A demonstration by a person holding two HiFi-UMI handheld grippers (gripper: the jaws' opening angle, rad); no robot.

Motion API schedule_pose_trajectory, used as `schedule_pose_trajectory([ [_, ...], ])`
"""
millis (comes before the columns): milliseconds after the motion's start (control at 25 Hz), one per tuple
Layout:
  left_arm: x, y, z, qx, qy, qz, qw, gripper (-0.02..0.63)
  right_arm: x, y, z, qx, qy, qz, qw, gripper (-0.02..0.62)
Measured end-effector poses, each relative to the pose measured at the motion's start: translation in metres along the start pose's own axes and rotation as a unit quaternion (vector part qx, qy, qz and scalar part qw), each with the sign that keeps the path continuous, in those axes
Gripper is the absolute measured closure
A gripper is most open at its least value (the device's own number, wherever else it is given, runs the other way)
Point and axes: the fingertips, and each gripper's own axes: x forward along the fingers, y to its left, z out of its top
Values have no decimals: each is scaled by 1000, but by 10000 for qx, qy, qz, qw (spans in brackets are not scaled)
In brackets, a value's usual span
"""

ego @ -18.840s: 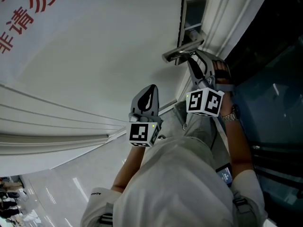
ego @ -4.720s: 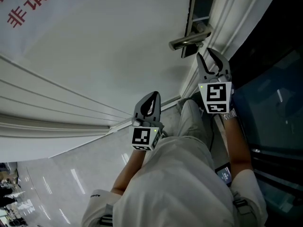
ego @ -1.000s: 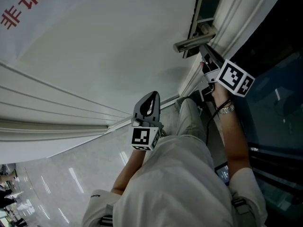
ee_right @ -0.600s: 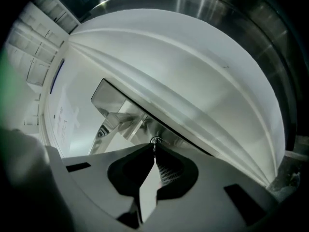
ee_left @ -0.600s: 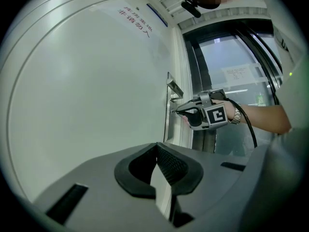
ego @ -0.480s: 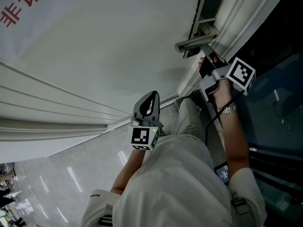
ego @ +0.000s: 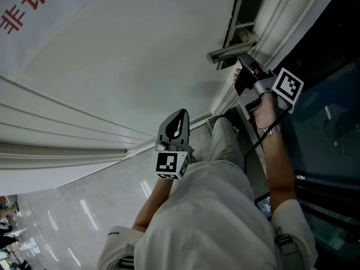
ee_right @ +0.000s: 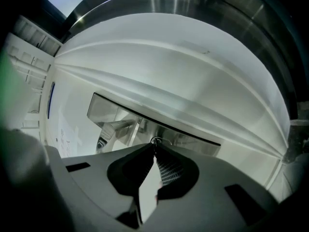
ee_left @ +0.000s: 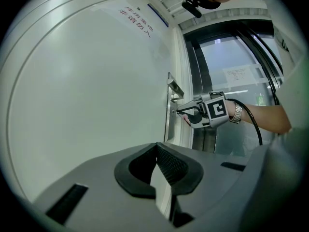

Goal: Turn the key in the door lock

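A metal lock plate [ego: 243,16] with a lever handle [ego: 228,53] sits at the edge of the white door [ego: 140,55]. My right gripper [ego: 246,71] stands level just below the handle, rolled onto its side. Its tips meet at the round keyhole [ee_right: 156,141], pinching the key, which they almost wholly hide. Its jaws have just been opening a little, with the key still between them. From the left gripper view, my right gripper [ee_left: 176,112] touches the plate under the handle [ee_left: 176,89]. My left gripper [ego: 178,122] is shut, holds nothing and hangs short of the door's bare panel.
White door-frame moulding [ego: 281,21] runs beside the lock, with dark glass [ego: 329,122] to its right. Red characters [ego: 28,4] are printed on the door. The person's trouser leg [ego: 225,145] is below my right gripper, and a glossy floor [ego: 67,224] lies lower left.
My right gripper has rolled about its own axis at the keyhole, and its marker cube has swung round. It stayed at the lock. My left gripper has not moved.
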Motion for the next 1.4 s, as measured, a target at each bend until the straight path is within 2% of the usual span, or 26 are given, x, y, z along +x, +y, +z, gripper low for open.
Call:
schedule_pose_trajectory([
  [280, -2, 1, -4, 3, 42, 12, 10000, 597, 1, 0, 0, 15, 54, 90, 9999, 577],
  [520, -4, -1, -3, 38, 42, 6, 10000, 597, 2, -1, -1, 222, 130, 221, 9994, 560],
  [760, -6, -1, -3, 71, 64, 35, 9999, 597, 1, -7, -1, -26, 140, 150, 9998, 492],
  [1040, -8, 0, -2, 96, 63, 103, 9999, 597, 1, -7, -1, -107, 147, 236, 9996, 489],
  [1280, -8, -3, -4, 104, 82, 107, 9999, 597, -7, -7, -2, -586, 141, 165, 9980, 488],
  [1400, -8, -4, -5, 112, 97, 116, 9998, 597, -11, -8, -1, -647, 147, 148, 9977, 489],
])
